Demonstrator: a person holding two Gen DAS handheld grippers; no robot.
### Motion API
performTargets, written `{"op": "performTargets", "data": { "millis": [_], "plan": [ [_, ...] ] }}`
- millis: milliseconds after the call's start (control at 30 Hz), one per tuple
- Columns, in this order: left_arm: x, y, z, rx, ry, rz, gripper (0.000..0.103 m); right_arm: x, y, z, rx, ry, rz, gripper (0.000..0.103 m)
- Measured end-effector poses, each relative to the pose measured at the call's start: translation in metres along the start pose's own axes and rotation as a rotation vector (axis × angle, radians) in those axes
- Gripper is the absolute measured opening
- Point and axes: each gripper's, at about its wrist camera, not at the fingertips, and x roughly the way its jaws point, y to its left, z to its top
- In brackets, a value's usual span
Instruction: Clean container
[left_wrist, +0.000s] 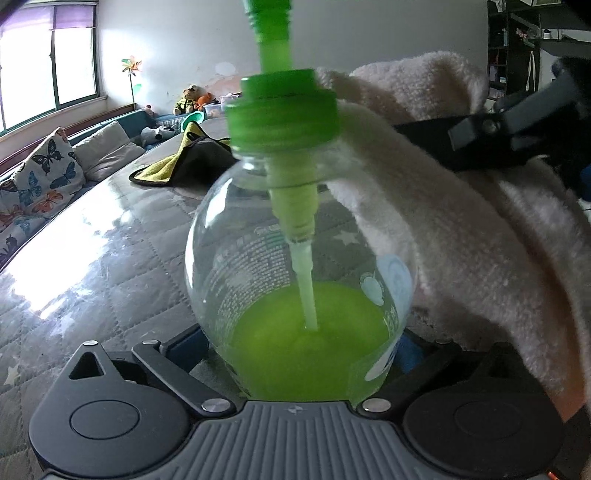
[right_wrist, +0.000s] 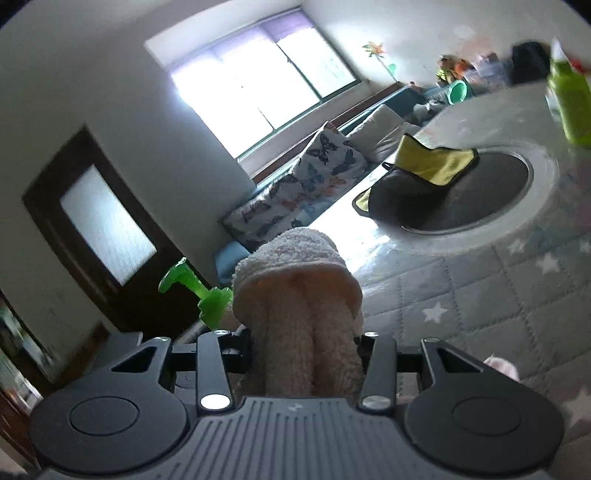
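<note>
Bottle (left_wrist: 295, 288), clear with green liquid at the bottom and a green pump cap (left_wrist: 282, 107), is clamped low on its body between the jaws of the left gripper (left_wrist: 295, 354), held close over the quilted table (left_wrist: 110, 258). Towel (left_wrist: 461, 221) is pressed against the bottle's right shoulder and is pinched in the nearly closed right gripper (right_wrist: 301, 343). A yellow-grey cloth (left_wrist: 184, 158) lies far left on the table.
</note>
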Motion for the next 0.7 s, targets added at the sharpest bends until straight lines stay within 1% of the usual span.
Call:
{"op": "performTargets", "data": {
  "millis": [100, 167, 333, 467, 500, 600, 667, 700],
  "plan": [
    [0.000, 0.000, 0.000, -0.001, 0.001, 0.000, 0.103, -0.004, -0.013, -0.006, 0.065, -0.013, 0.007, 0.043],
    [0.000, 0.000, 0.000, -0.002, 0.001, -0.001, 0.103, -0.005, -0.018, -0.009, 0.066, -0.004, -0.029, 0.043],
    [-0.001, 0.000, -0.001, -0.001, 0.001, 0.001, 0.103, 0.004, -0.022, -0.019, 0.027, 0.051, -0.119, 0.043],
    [0.001, 0.002, 0.001, 0.000, 0.001, 0.003, 0.103, 0.020, -0.014, -0.025, -0.066, 0.100, -0.213, 0.041],
    [0.003, 0.004, 0.003, 0.000, 0.001, 0.003, 0.103, 0.021, -0.012, -0.025, -0.076, 0.101, -0.220, 0.041],
    [0.005, 0.008, 0.004, 0.001, 0.001, 0.003, 0.103, 0.019, -0.010, -0.022, -0.069, 0.103, -0.226, 0.041],
    [0.001, 0.004, 0.001, 0.001, 0.001, 0.003, 0.103, 0.012, -0.009, -0.017, -0.039, 0.081, -0.199, 0.041],
    [-0.001, 0.001, -0.001, 0.001, 0.001, 0.002, 0.103, 0.007, -0.007, -0.012, -0.017, 0.057, -0.161, 0.041]
  ]
}}
